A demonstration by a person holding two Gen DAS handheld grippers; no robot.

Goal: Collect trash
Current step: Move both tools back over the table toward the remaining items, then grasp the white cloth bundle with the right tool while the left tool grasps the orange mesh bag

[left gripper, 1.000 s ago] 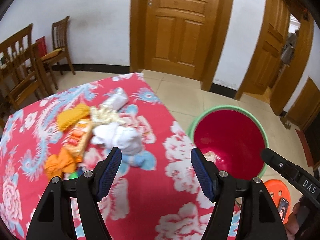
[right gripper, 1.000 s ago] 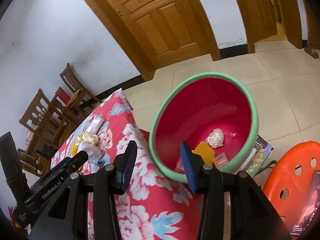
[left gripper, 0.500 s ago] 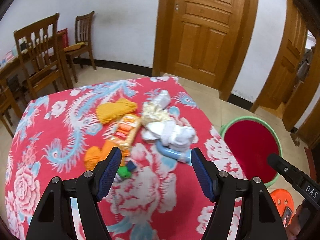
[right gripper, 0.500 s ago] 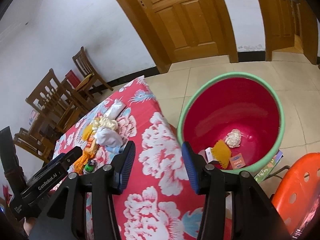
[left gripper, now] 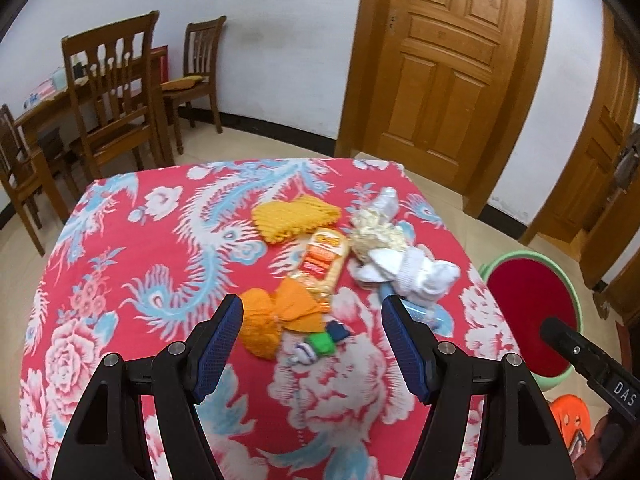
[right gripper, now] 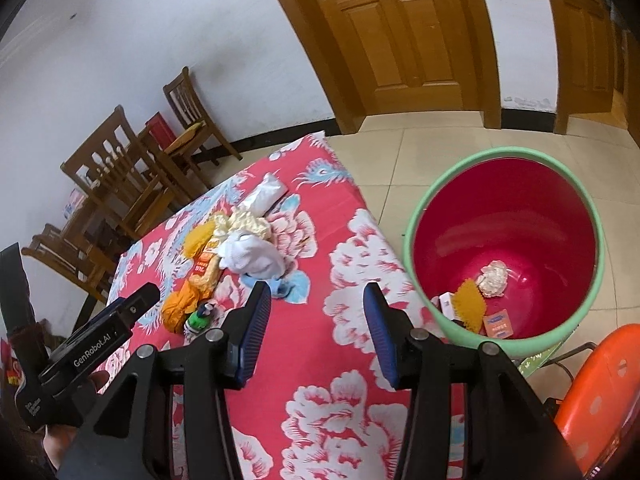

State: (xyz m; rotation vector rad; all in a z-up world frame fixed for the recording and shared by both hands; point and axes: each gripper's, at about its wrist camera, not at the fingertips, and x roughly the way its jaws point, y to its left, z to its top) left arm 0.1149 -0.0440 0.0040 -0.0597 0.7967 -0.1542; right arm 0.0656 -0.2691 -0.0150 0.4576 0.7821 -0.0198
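Above near table edge, left gripper wide open, empty; descend straight onto orange wad, avoid green scrap. Right gripper open, empty.

My left gripper hangs with its jaws spread wide, the blue pads facing each other and nothing between them. My right gripper is likewise parted and holds nothing, blue pads well apart. It sits to the right of the left one, each tool's black body showing at the edge of the other's view.
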